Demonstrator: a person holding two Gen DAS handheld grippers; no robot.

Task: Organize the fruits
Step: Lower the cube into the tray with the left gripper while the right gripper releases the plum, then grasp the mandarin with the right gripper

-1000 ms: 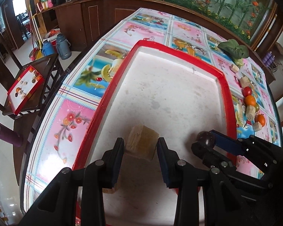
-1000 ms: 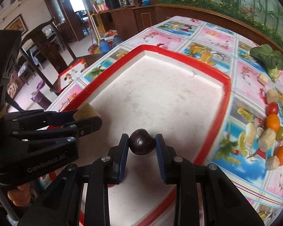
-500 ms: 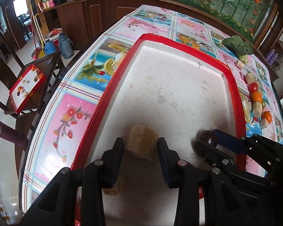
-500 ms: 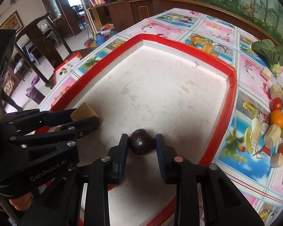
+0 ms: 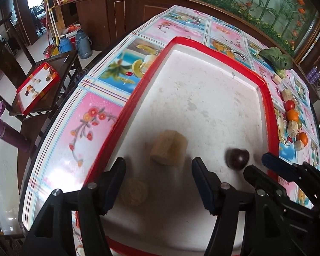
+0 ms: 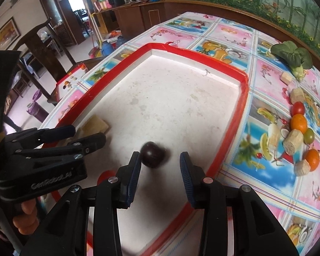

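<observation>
Resting inside the red-rimmed white foam tray [image 5: 264,89], the pale yellow fibrous chunk [image 5: 168,149] looks light and firm, best pinched across its flat sides; the left gripper [image 5: 157,175], just opening, stands clear of it. The small dark round fruit [image 6: 152,154] seems smooth and prone to rolling, so take it across its middle; the right gripper [image 6: 160,169], jaws just parting, has one pad beside it, gripping nothing

I have a table [image 6: 228,32] under me, covered by a glossy cloth printed with pink flower squares and blue fruit squares. Near me, a big tray [image 5: 268,106] with a red rim and a white floor lies flat on it and takes up most of the near half. To the right of the tray, straight on the cloth, a row of food runs from far to near: a leafy green vegetable [image 6: 292,54], pale cut chunks [image 6: 293,141], a red tomato [image 6: 298,107], two oranges [image 6: 298,122] and a small green fruit [image 6: 309,135]. These lie close together, some touching, apart from the tray rim.
</observation>
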